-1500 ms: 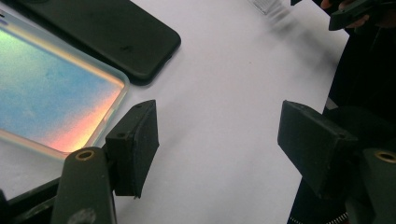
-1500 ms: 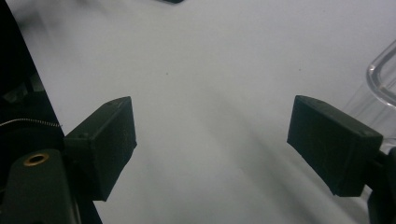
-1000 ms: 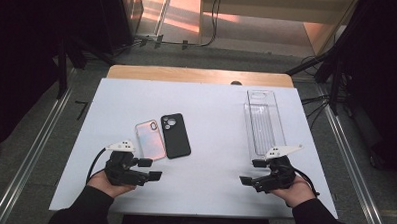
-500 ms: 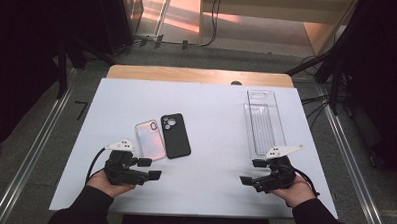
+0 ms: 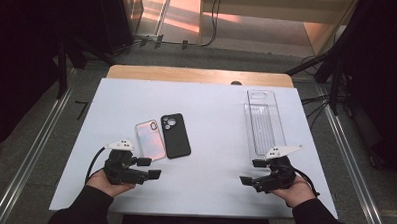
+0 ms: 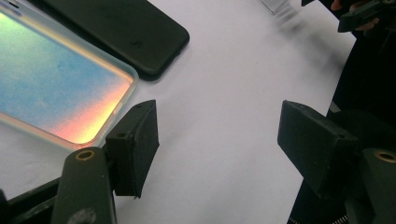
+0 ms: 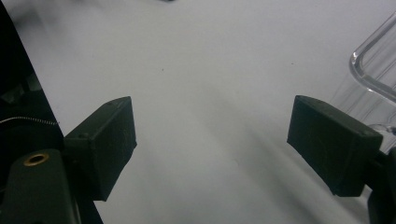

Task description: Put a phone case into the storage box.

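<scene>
Jaws apart and empty on both my left gripper point(image 5: 153, 168) and right gripper point(image 5: 253, 172), each resting low near the table's front edge. The iridescent clear phone case point(image 5: 150, 139) lies flat left of centre, just beside the left gripper, touching or nearly touching the black phone case point(image 5: 175, 135). The clear plastic tray point(image 5: 263, 123) sits along the right edge, empty. Judgement: nothing picked yet; both cases left to move.

We see a recording lab: a white table point(image 5: 211, 117) framed by metal rails point(image 5: 30, 156), cables point(image 5: 209, 22) trailing across grey floor point(image 5: 238, 56), dark stands point(image 5: 63, 57) beside it, everything beyond in shadow.
</scene>
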`<action>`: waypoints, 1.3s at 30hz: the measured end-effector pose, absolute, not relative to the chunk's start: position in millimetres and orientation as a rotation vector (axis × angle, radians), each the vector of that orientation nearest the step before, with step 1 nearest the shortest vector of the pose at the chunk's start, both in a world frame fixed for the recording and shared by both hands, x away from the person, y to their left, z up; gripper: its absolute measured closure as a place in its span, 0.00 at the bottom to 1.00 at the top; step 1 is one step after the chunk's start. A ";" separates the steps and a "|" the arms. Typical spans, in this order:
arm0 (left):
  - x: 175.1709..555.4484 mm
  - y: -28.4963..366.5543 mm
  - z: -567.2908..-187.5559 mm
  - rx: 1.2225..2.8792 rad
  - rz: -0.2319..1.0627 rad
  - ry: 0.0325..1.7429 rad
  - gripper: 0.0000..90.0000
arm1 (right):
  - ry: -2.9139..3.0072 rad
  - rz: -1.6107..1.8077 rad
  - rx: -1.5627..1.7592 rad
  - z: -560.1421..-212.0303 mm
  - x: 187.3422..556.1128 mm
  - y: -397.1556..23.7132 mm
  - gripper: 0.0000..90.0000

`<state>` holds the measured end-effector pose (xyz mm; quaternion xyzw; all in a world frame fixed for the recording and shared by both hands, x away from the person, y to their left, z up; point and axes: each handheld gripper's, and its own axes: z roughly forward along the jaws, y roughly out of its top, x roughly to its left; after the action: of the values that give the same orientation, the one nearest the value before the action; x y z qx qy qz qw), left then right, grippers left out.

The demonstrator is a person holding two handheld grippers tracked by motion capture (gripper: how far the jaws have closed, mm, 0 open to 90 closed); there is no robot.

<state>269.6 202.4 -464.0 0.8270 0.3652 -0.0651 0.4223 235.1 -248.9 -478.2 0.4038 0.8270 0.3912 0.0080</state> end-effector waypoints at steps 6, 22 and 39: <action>271.7 201.9 -461.2 2.070 -0.120 0.951 0.33 | 2.582 1.223 1.267 -478.2 234.8 -249.0 0.15; 310.0 206.4 -461.9 2.080 0.001 1.061 0.38 | 2.583 1.220 1.268 -478.6 234.8 -249.3 0.15; 324.8 212.7 -473.1 2.121 -0.056 1.179 1.00 | 2.549 1.218 1.264 -475.6 233.8 -250.7 0.15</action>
<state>324.8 212.7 -473.1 0.8188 0.4549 -0.0216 0.3496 233.8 -250.7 -475.6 0.4082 0.8234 0.3935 0.0234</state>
